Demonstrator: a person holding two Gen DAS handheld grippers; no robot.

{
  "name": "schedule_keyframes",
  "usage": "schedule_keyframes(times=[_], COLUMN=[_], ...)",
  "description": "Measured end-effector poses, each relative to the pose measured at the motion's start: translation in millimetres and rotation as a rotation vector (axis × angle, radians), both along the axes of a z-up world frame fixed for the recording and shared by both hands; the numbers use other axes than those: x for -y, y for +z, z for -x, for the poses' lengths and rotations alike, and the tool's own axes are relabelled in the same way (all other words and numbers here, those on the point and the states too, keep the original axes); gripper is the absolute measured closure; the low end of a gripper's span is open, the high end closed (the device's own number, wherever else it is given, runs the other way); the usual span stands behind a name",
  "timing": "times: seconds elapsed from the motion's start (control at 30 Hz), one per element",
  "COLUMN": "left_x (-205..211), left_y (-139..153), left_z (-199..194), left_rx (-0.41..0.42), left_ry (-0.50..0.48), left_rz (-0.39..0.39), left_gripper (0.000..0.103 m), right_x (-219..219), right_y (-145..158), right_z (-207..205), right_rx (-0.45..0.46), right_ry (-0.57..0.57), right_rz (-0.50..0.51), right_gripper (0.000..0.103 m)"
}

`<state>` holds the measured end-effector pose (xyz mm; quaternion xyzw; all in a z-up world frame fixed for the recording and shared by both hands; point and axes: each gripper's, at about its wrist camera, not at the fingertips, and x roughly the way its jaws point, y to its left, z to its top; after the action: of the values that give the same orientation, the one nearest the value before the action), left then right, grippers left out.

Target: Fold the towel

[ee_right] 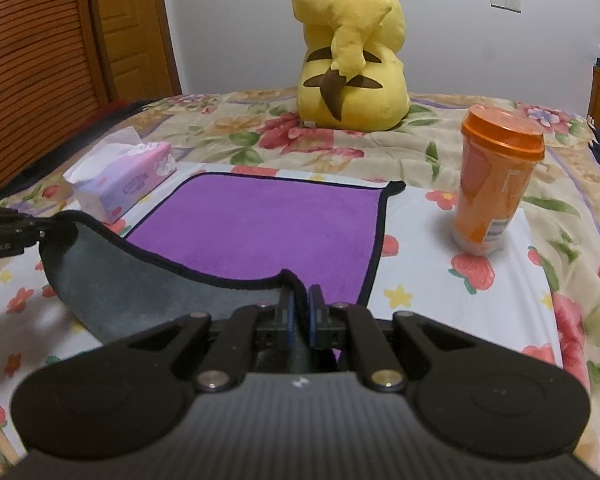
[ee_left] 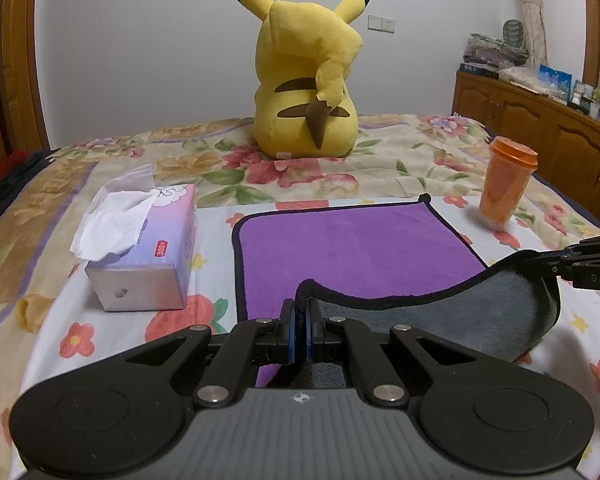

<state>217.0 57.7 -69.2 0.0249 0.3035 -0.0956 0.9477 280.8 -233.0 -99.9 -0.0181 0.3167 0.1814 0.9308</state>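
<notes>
A purple towel point(ee_left: 352, 244) with a black hem and a grey underside lies on the flowered bed; it also shows in the right wrist view point(ee_right: 268, 224). Its near edge is lifted off the bed and sags between the two grippers, grey side facing me point(ee_left: 440, 312). My left gripper point(ee_left: 300, 320) is shut on the near left corner. My right gripper point(ee_right: 300, 308) is shut on the near right corner. Each gripper shows at the side of the other's view: the right one point(ee_left: 580, 260), the left one point(ee_right: 12, 232).
A tissue box point(ee_left: 148, 248) stands just left of the towel. An orange lidded cup point(ee_right: 496, 184) stands upright to its right. A big yellow plush toy point(ee_left: 308, 80) sits behind. Wooden cabinets point(ee_left: 540, 128) line the right wall.
</notes>
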Motion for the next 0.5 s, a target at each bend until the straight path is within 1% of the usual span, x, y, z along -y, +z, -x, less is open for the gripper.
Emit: schedule_keyframes(times=[0.2, 0.5], left_x=[-1.0, 1.2], left_y=[-1.6, 10.8], left_z=[-8.1, -10.4], left_rx=[0.008, 0.051], left_ry=[0.000, 0.002], left_rz=[-0.004, 0.008], left_gripper=[0.095, 0.095], right_x=[-0.7, 2.2], right_y=[-0.4, 3.9], right_z=[-5.2, -10.5], right_rx=[0.003, 0.028], right_ry=[0.001, -0.001], right_rz=[0.000, -0.012], right_gripper=[0.095, 0.095])
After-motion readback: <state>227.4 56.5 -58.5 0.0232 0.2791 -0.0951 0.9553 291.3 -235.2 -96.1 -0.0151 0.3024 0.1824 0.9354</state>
